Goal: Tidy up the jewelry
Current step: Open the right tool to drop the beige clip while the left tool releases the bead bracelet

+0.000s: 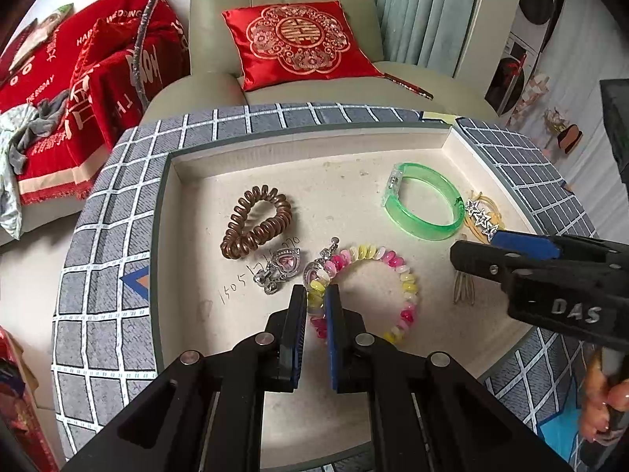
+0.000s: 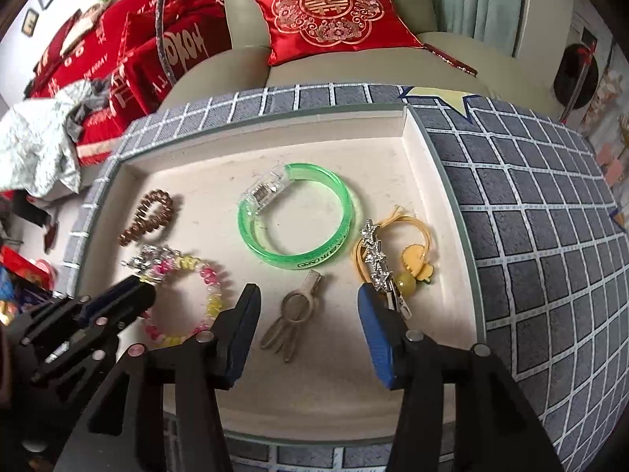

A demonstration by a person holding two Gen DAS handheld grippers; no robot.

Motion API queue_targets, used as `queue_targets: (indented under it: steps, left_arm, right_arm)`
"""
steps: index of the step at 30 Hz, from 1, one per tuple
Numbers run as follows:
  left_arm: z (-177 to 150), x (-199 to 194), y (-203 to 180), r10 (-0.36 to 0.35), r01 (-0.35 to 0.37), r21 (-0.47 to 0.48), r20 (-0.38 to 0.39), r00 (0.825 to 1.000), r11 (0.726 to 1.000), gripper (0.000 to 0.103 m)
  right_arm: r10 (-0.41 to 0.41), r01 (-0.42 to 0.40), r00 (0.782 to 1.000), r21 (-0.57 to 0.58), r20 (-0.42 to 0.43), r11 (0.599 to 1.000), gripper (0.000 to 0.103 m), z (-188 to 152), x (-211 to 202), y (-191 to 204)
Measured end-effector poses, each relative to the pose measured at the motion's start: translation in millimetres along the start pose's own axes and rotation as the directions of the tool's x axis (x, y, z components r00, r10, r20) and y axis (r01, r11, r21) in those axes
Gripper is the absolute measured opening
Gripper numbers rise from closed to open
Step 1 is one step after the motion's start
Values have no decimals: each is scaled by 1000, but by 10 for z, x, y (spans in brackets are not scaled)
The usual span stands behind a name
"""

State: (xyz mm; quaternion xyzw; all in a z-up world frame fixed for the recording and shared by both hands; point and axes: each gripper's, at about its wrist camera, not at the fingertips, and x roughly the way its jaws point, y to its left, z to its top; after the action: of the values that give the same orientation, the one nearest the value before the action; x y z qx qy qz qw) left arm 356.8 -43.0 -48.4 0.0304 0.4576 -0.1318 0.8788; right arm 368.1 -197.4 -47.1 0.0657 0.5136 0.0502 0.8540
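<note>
Left tongs (image 1: 315,295) clamped on bead bracelet (image 1: 409,279); right tongs (image 2: 308,295) apart, flat clip (image 2: 293,310) btwn them, lengthwise.

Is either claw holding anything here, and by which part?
Left claw is shut on the pastel bead bracelet, pinching its near-left beads. Right claw is open, holding nothing.

"DAS" on the right gripper (image 1: 507,246); "WEDDING" on red cloth (image 1: 98,59).
</note>
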Motion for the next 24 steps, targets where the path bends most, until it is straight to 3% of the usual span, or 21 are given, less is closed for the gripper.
queue_targets:
  steps: [14,24]
  left_arm:
    - [1,-138,-47,11,-11,-3,45,999,1000,24]
    - [46,-192,64,-33,35,-81,21,999,996,24]
  right_arm:
    - [9,-10,999,5,41,1000,69,-79,-296,-16]
    - [5,-6,999,15,54,1000,69,-154,-467,-75]
